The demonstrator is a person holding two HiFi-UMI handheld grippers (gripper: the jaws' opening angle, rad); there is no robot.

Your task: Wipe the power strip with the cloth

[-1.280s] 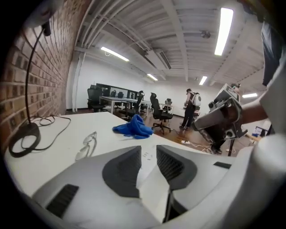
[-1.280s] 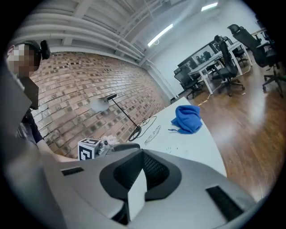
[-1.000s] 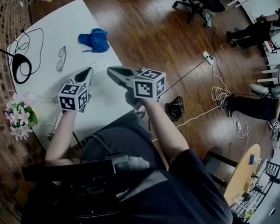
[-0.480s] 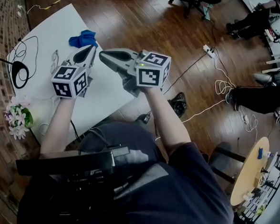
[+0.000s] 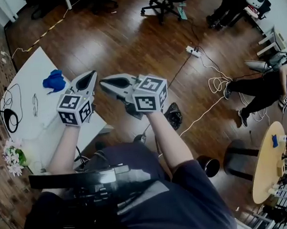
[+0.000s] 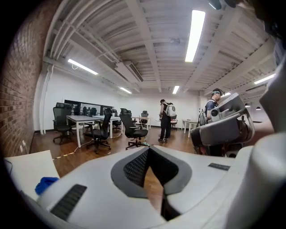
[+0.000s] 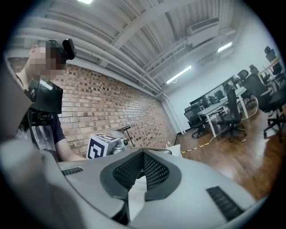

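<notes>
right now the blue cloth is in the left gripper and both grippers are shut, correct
No. The blue cloth lies on the white table, not in the left gripper, as the head view shows. It and the right gripper are shut.

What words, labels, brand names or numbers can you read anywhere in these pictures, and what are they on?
No readable text in any view.
Left cube on the left gripper: black-and-white square markers only, no letters or digits.
Right cube on the right gripper: the same kind of markers, no text.
Everything else is too small or blurred to show any print.
</notes>
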